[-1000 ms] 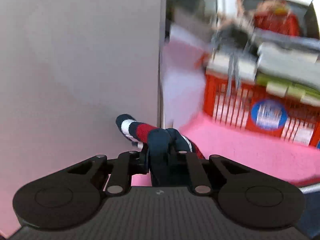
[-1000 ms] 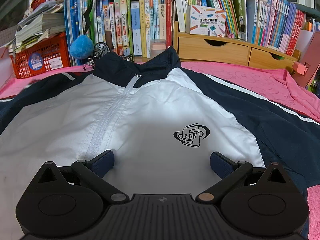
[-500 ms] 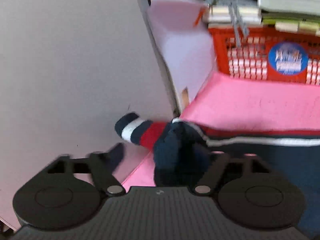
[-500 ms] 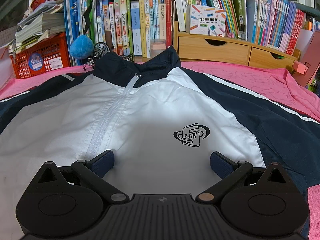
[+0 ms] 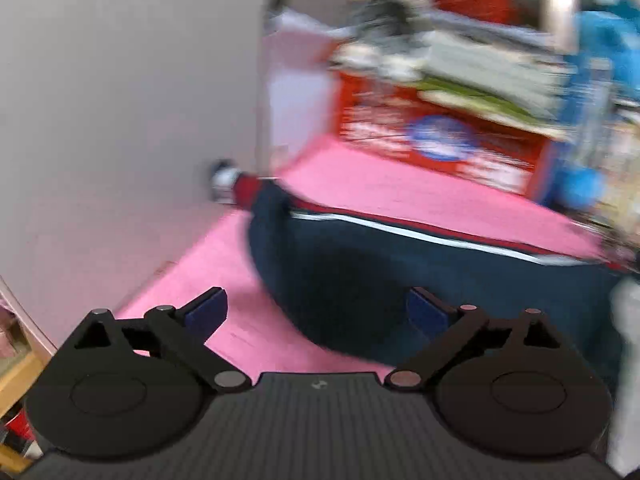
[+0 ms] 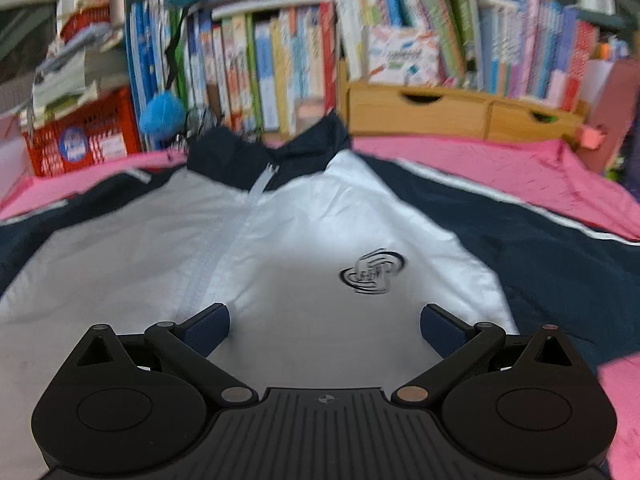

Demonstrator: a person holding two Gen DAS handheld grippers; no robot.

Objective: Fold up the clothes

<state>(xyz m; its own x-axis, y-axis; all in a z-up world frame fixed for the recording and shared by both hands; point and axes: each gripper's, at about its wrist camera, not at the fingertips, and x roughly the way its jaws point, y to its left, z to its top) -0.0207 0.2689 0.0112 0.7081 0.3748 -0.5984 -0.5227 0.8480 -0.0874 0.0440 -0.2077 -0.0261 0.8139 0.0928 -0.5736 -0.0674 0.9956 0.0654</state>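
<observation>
**Jacket laid flat, sleeve let go, fold not begun**

I hold two grippers over one jacket (image 6: 280, 248), a white-fronted, navy-sleeved zip-up lying face up on the pink cloth (image 6: 500, 164) that covers the worktop, collar at the far side by the bookshelf.

My left gripper (image 5: 316, 312) has its fingers spreading wide, with nothing pinched: the navy sleeve (image 5: 400, 268) lies partly under the gap, untouched by either pad. Its striped cuff (image 5: 232, 184) reaches the far left, against the grey panel (image 5: 120, 120). The sleeve looks stretched out along the cloth.

My right gripper (image 6: 324, 324) hovers over the white chest, near the printed logo (image 6: 372, 272), its fingers spread apart and empty.

I judge this the laying-out step, about done: both sleeves seem extended and the body smooth. Next I would need to take a sleeve or side edge and carry it inward across the zip (image 6: 224, 240), keeping the slippery fabric from bunching.

I count one jacket, two sleeves in view, one red crate (image 6: 80, 140).
</observation>
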